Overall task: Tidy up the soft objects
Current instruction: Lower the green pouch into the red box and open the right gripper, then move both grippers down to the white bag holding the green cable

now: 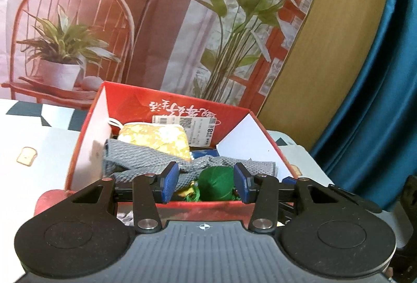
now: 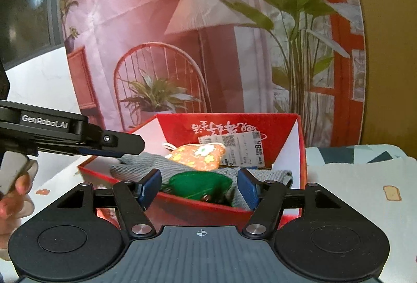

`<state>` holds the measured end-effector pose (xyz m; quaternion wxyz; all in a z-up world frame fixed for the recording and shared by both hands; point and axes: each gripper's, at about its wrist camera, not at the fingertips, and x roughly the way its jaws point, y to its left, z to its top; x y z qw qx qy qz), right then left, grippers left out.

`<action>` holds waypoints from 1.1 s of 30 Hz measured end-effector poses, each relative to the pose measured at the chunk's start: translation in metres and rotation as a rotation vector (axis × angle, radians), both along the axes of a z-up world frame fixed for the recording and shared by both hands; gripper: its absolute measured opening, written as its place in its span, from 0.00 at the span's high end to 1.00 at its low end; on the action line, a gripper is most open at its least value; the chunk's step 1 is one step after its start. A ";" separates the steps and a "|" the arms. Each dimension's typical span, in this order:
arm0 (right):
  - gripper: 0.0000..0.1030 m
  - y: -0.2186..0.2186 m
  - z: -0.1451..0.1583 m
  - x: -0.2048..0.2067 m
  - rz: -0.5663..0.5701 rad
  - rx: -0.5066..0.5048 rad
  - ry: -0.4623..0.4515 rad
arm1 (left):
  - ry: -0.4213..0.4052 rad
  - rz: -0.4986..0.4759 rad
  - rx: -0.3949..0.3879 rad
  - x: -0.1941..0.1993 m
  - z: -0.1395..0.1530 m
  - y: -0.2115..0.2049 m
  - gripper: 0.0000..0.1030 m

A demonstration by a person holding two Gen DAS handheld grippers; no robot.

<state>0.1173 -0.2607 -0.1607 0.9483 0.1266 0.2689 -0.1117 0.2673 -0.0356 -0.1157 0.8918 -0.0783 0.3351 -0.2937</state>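
An open red cardboard box (image 1: 88, 132) (image 2: 302, 152) stands on the table. Inside lie a grey knitted cloth (image 1: 135, 152) (image 2: 146, 165), a yellow flowered pouch (image 1: 156, 138) (image 2: 200, 156) with a white loop, and a green soft object (image 1: 216, 182) (image 2: 198, 185) with a tassel near the front wall. My left gripper (image 1: 206, 182) hovers open over the box's near rim and holds nothing; the right wrist view shows it from the side (image 2: 135, 143) above the left rim. My right gripper (image 2: 199, 188) is open at the front rim, with the green object beyond its pads and untouched.
A printed backdrop of a chair, a lamp and plants (image 1: 182, 22) rises right behind the box. A blue curtain (image 1: 378, 74) hangs at the right. The table wears a white and teal patterned cloth (image 2: 351, 178). A person's hand (image 2: 15, 194) holds the left gripper's handle.
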 end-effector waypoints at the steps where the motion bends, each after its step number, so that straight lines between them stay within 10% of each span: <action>1: 0.41 0.003 0.001 -0.003 0.003 -0.002 -0.001 | -0.008 0.001 0.006 -0.004 0.000 0.002 0.52; 33: 0.37 0.067 -0.048 -0.039 0.091 0.033 0.168 | 0.071 0.221 0.132 -0.096 -0.058 0.069 0.51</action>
